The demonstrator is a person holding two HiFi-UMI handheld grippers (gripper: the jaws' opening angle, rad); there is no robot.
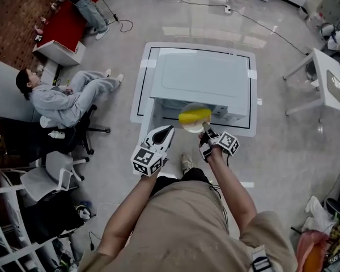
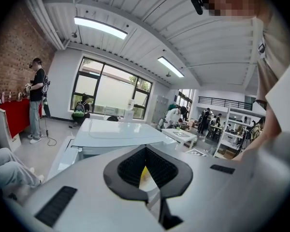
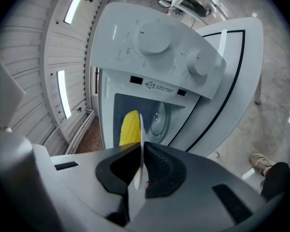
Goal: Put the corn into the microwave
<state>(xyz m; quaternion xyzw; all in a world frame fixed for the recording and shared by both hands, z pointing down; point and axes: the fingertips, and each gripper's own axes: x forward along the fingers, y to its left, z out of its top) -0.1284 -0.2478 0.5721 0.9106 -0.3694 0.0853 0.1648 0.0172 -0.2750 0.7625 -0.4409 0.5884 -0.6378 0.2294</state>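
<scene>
A yellow corn cob [image 1: 194, 117] lies on a small white plate [image 1: 188, 126] in front of the white microwave [image 1: 207, 78]. My right gripper [image 1: 207, 130] is shut on the plate's near rim. In the right gripper view the plate [image 3: 140, 129] shows edge-on between the pads. The corn [image 3: 129, 127] sits before the open cavity, under the microwave's knob panel [image 3: 159, 47]. My left gripper [image 1: 167, 132] hangs just left of the plate, shut with nothing in it. In the left gripper view a sliver of the corn [image 2: 144, 175] shows past its jaws [image 2: 145, 151], with the microwave [image 2: 116, 132] ahead.
The microwave stands on a white table [image 1: 144, 84] edged with a black line. A person sits on the floor at left [image 1: 56, 101] beside an office chair [image 1: 73, 135]. Another white table [image 1: 334, 84] is at the right, and a red table [image 1: 65, 24] at the far left.
</scene>
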